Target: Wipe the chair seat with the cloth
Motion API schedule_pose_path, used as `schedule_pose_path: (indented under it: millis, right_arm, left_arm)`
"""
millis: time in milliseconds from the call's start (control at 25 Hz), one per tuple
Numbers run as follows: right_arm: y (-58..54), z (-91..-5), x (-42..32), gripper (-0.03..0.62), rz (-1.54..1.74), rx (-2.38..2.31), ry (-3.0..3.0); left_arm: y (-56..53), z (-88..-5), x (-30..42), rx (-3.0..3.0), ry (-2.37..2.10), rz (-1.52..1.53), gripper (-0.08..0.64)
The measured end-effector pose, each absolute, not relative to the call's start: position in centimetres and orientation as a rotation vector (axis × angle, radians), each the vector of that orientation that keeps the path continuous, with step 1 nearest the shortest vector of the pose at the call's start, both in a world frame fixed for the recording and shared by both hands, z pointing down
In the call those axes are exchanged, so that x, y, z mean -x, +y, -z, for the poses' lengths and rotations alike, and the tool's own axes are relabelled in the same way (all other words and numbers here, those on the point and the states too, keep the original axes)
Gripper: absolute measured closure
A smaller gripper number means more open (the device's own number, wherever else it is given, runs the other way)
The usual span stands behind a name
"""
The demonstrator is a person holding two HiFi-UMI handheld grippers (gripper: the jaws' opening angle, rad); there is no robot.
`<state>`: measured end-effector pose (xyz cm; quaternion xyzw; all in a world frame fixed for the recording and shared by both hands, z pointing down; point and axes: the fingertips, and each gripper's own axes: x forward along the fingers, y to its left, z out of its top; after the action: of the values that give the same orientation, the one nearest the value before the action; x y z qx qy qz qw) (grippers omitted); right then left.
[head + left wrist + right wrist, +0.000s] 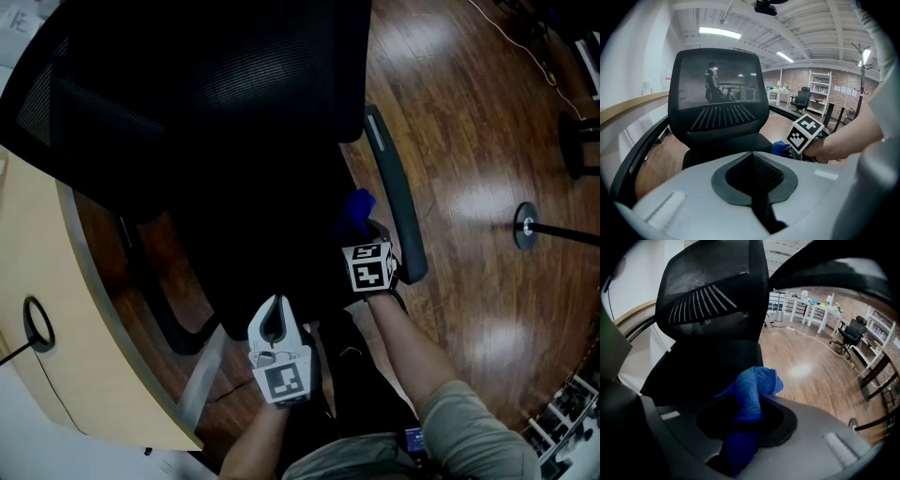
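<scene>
Head view: right gripper (364,239) at 3 o'clock of the chair seat (267,248), clenched on the blue cloth (354,211). The cloth is at the seat's right edge, just beside the armrest (398,202). Left gripper (275,309) at 6 o'clock, by the seat front. Glossy wood floor (487,141), desk (37,272) at 9 o'clock.

Left gripper view: jaws pressed together, nothing between them. Mesh backrest (717,91) at 12 o'clock.

Right gripper view: the cloth is bunched between the jaws, with its free end poking toward 12 o'clock.

Judgement: the cloth is light, soft and floppy, and not slippery. Grip the bunched middle and leave a wad out for pressing. The seat looks dark and padded. The room is an open office.
</scene>
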<state>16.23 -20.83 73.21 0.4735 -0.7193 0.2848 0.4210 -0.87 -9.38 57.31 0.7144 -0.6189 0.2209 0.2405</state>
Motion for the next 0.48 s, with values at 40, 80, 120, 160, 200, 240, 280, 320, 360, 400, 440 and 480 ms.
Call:
schedule_pose_path:
  millis: [40, 80, 120, 160, 200, 240, 280, 320, 360, 400, 440, 480]
  right_arm:
    - [-20.9, -72.8, -16.0, 0.495, -0.705, -1.181, -1.807]
    - [-21.0, -72.3, -15.7, 0.495, -0.692, -1.175, -1.816]
    - [-21.0, -71.7, -15.1, 0.495, -0.678, -1.168, -1.828]
    - [-21.1, -71.0, -14.3, 0.495, -0.661, -1.159, -1.844]
    - [-21.0, -70.4, -13.4, 0.495, -0.64, -1.144, -1.864]
    - [-20.9, -69.9, -12.2, 0.495, -0.621, -1.125, -1.889]
    - [-20.7, -69.4, -10.8, 0.495, -0.605, -1.102, -1.92]
    - [-20.3, -69.0, -9.2, 0.495, -0.592, -1.074, -1.957]
    - [-19.9, -68.5, -7.4, 0.495, -0.578, -1.042, -1.997]
    - [-19.4, -68.1, -5.4, 0.495, -0.559, -1.005, -2.038]
    - [-18.7, -67.8, -3.3, 0.495, -0.533, -0.963, -2.075]
    - [-18.0, -67.6, -1.2, 0.495, -0.502, -0.918, -2.11]
  left_arm:
    - [-9.3, -57.1, 1.4, -1.937, -1.709, -0.601, 0.555]
    - [-9.2, -56.9, 2.1, -1.92, -1.725, -0.598, 0.555]
    - [-9.1, -56.7, 3.0, -1.902, -1.741, -0.595, 0.555]
    - [-8.9, -56.6, 3.9, -1.883, -1.758, -0.593, 0.555]
    - [-8.7, -56.5, 4.9, -1.864, -1.775, -0.59, 0.555]
    - [-8.4, -56.4, 5.9, -1.846, -1.792, -0.585, 0.555]
    - [-8.1, -56.4, 7.0, -1.828, -1.81, -0.578, 0.555]
    - [-7.7, -56.3, 8.1, -1.812, -1.83, -0.569, 0.555]
    - [-7.3, -56.2, 9.3, -1.797, -1.852, -0.561, 0.555]
    - [-6.8, -56.1, 10.5, -1.782, -1.875, -0.553, 0.555]
    - [-6.2, -56.1, 11.6, -1.766, -1.897, -0.545, 0.555]
    - [-5.5, -56.0, 12.6, -1.75, -1.915, -0.534, 0.555]
